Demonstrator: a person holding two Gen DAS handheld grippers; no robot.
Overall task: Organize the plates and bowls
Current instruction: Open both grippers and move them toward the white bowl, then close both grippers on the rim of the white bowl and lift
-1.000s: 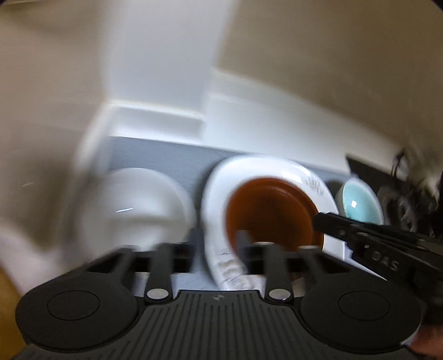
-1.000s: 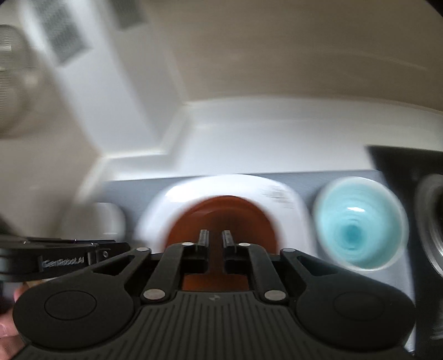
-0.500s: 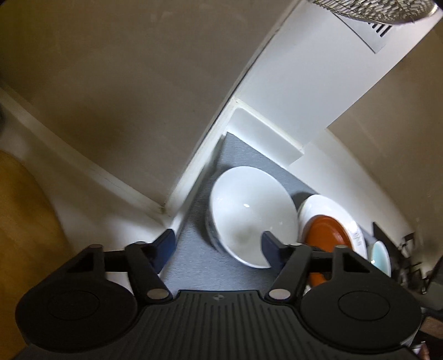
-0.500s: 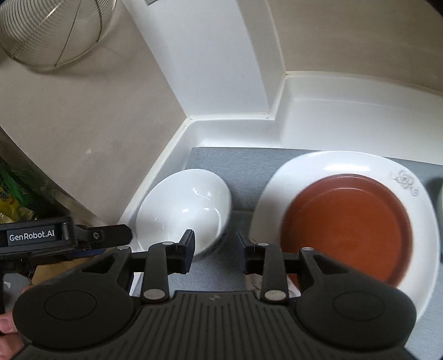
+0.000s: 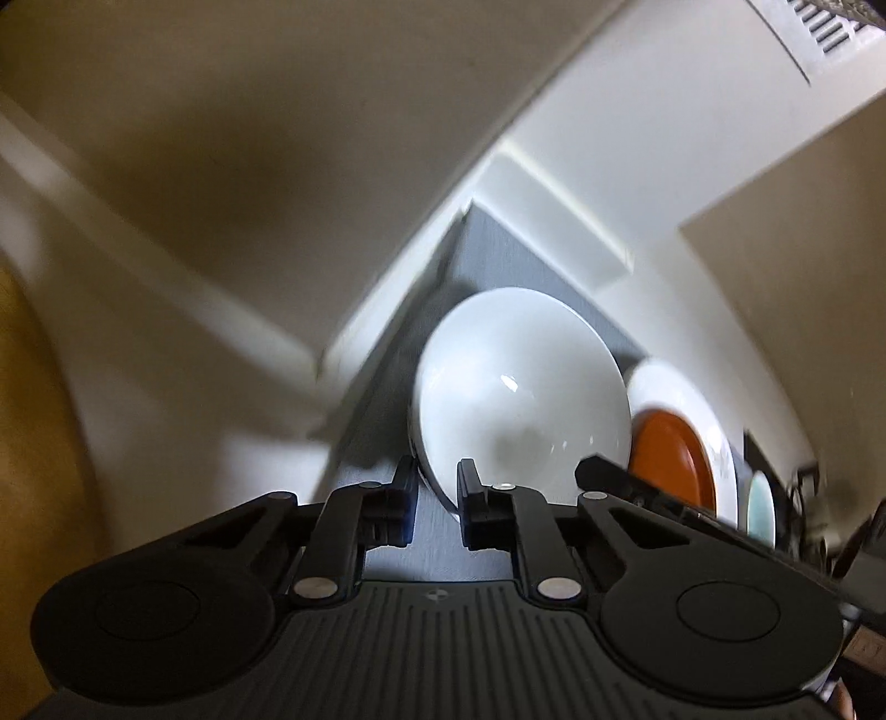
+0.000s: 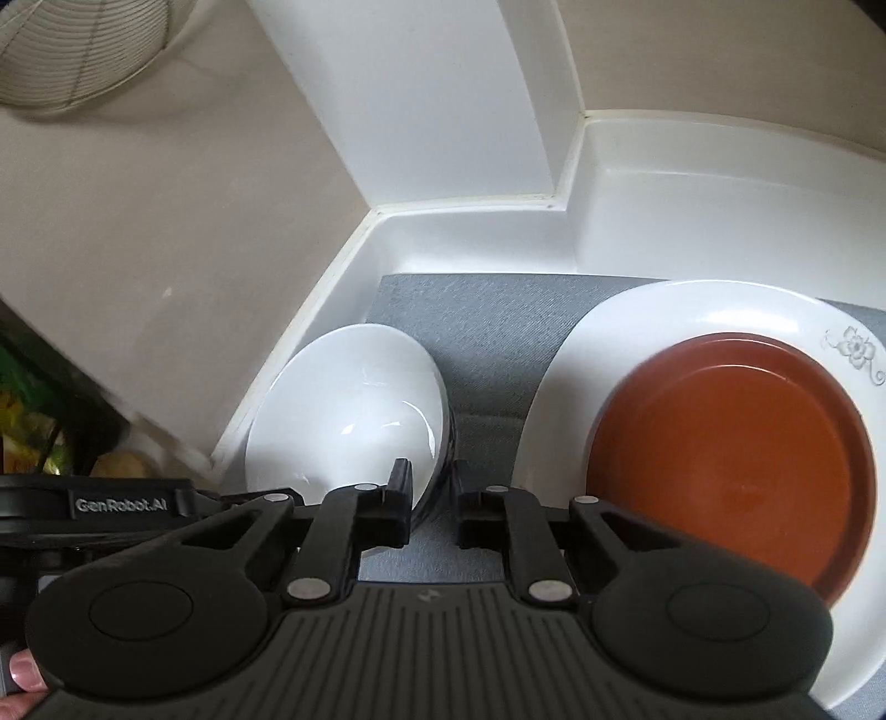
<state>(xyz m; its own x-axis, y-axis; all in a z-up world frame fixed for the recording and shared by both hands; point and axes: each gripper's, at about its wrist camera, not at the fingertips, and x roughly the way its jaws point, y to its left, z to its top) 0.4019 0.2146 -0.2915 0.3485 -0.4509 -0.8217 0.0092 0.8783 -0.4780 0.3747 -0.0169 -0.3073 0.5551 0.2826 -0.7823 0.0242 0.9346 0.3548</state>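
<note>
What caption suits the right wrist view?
Right gripper closing on white bowl rim beside orange plate.

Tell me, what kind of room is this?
Probably a kitchen counter corner. A white bowl and a white plate holding an orange dish sit on a grey mat, and a wire basket hangs by the wall.

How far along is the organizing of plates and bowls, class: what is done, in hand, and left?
Done: the orange plate sits stacked on the white plate on the grey mat. In hand: the left tool and right tool are both closing on the white bowl, its rim between each pair of jaws. Left: the white bowl and the teal bowl are not yet stacked.
</note>
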